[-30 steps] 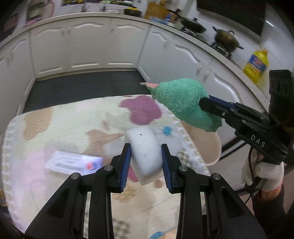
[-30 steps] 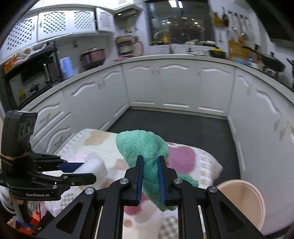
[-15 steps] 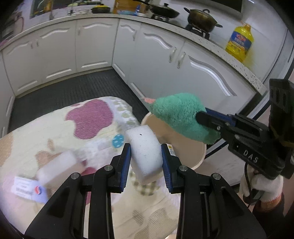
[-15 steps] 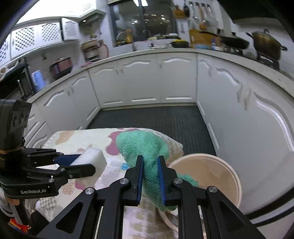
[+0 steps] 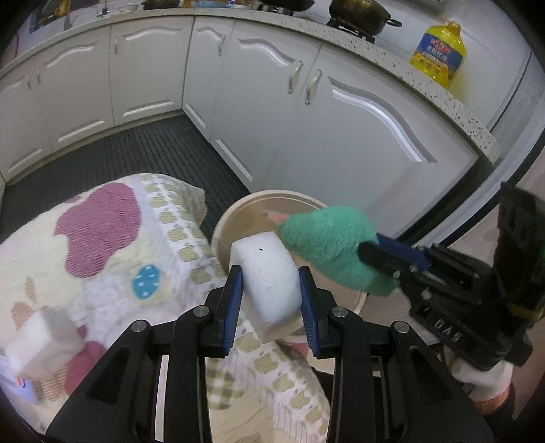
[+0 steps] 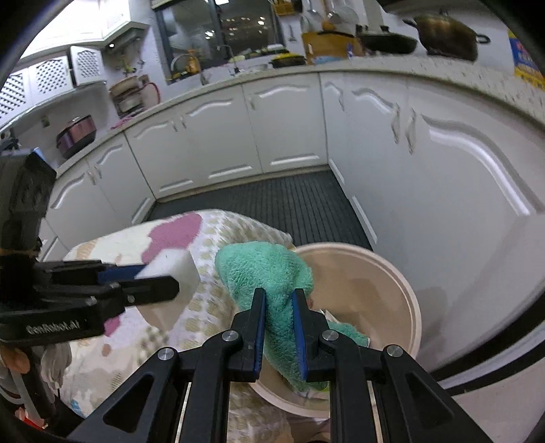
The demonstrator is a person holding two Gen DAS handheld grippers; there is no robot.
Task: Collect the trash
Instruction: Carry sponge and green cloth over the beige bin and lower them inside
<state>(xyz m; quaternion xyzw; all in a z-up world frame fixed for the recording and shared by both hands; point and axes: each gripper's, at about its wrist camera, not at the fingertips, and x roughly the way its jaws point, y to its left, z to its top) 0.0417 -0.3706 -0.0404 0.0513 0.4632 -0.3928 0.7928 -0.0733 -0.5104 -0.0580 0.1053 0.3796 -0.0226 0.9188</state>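
Pinching a white sponge block (image 5: 269,283) between blue pads, left gripper (image 5: 270,284) poised over the near rim of a beige bin (image 5: 231,218). Clamped tight on a green fluffy cloth (image 6: 269,272), right gripper (image 6: 278,323) above the same bin, cloth drooping past the jaws toward the bin's inside. Seen from the left wrist, cloth (image 5: 330,242) and right gripper (image 5: 385,254) just beside the sponge, covering the bin's far right rim; a white-gloved hand (image 5: 477,378) below that gripper's body. Seen from the right wrist, left gripper (image 6: 153,277) and sponge (image 6: 170,269) off to the left, over the table edge.

Immediately left of the bin, a table under a flowered cloth (image 5: 102,245) with purple, tan and blue patches. On its near left corner, blurred, a second white block (image 5: 41,337). Inside the bin, something pale under the cloth, too hidden to name.

Beyond, dark ribbed floor mat (image 5: 112,153), then white curved cabinets (image 5: 272,102). On the counter, a yellow oil bottle (image 5: 437,54) and a dark pot (image 5: 357,13).
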